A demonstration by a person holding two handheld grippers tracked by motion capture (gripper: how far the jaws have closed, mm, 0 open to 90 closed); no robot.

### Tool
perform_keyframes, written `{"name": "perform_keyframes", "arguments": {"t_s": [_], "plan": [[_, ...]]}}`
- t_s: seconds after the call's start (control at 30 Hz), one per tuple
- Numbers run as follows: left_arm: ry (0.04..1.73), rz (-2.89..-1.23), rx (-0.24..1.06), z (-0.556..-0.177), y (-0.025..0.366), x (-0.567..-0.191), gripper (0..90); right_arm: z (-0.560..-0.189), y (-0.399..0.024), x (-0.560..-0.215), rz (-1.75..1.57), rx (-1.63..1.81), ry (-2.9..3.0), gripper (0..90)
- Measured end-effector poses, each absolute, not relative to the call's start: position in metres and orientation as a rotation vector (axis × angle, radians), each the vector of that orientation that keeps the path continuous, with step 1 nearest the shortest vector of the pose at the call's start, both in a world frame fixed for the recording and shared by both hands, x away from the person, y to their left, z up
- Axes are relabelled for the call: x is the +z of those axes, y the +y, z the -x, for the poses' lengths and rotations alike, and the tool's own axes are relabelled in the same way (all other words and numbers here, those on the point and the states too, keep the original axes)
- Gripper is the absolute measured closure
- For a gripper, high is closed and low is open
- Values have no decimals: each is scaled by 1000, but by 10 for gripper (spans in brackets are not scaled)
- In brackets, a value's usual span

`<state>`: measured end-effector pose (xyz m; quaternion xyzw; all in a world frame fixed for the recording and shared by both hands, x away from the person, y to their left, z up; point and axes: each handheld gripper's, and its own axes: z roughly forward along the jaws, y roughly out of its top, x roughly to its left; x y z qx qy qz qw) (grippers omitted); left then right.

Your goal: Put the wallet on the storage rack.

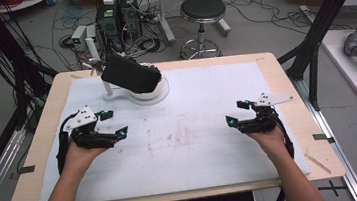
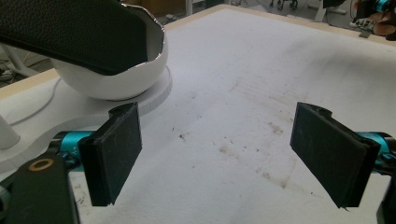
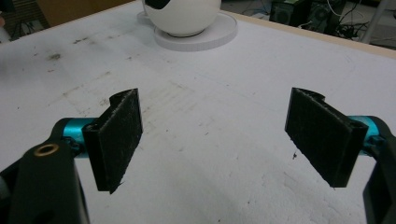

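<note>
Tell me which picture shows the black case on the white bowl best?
The high view: the whole black case shows there, lying tilted across the white bowl. The left gripper view shows its near end up close, resting on the bowl's rim. The right gripper view shows a small dark bit at the bowl's top.

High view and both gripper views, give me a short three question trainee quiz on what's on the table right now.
1. True or false: the left gripper is shut on the black pouch.
2. Multiple choice: the black pouch rests on A) the bare mat, B) the white round bowl, C) the stool.
3. Fill in: the white bowl sits on a flat white ____.

Key
1. False: both the left and the right gripper stand open over the white mat, holding nothing.
2. B
3. Base (a round disc).
</note>
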<state>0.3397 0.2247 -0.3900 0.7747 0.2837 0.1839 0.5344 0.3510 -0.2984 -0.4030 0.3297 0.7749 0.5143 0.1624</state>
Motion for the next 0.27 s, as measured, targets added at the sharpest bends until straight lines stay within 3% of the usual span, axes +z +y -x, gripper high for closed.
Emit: {"name": "perform_keyframes", "arguments": {"t_s": [0.27], "plan": [[689, -1841, 432, -341, 226, -391, 167, -352, -298, -404, -937, 1476, 2211, 193]]}}
